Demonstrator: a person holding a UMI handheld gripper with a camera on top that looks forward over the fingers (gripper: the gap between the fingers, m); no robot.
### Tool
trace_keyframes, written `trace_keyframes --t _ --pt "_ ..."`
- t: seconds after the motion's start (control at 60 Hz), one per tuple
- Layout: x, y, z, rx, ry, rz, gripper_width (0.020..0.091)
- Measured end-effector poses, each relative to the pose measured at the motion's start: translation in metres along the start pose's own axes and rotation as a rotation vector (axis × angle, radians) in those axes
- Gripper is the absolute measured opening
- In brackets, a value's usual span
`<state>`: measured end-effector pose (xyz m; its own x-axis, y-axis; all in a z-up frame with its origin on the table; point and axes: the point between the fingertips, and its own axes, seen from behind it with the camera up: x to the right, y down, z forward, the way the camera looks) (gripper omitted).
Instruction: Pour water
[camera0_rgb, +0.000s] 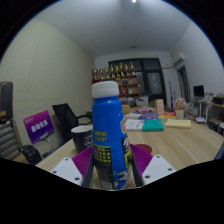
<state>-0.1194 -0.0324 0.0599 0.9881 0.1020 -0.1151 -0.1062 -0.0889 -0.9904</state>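
Nearest in the gripper view, the gripper (109, 163) has its two fingers closed in on a blue-and-white bottle (108, 135), the magenta pads (141, 157) pressing against its lower sides to left and right, so the bottle is held upright between them. The bottle has a blue cap and a blue label with printing too small to read. Just behind it on the left stands a dark cup (82, 137) on the wooden table (185, 143), close to the bottle but not plainly touching it. Farther along the table to the right lie a few flat packets or books (150, 125), green and yellow among them. Off to the far left are dark office chairs (66, 117) and a purple sign (39, 126). At the far wall stands a dark shelf unit (125, 82) with small items along its top.
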Motion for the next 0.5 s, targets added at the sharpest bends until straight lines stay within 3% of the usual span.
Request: trace_keyframes --t 0.1,0.25,0.5 --pt "0.0 0.005 0.004 -0.011 -0.022 0.019 0.0621" --pt "0.004 -0.002 0.002 0.007 -0.008 -0.064 0.0532" --pt "0.042 -0.109 0.042 0.105 0.075 -0.753 0.0507"
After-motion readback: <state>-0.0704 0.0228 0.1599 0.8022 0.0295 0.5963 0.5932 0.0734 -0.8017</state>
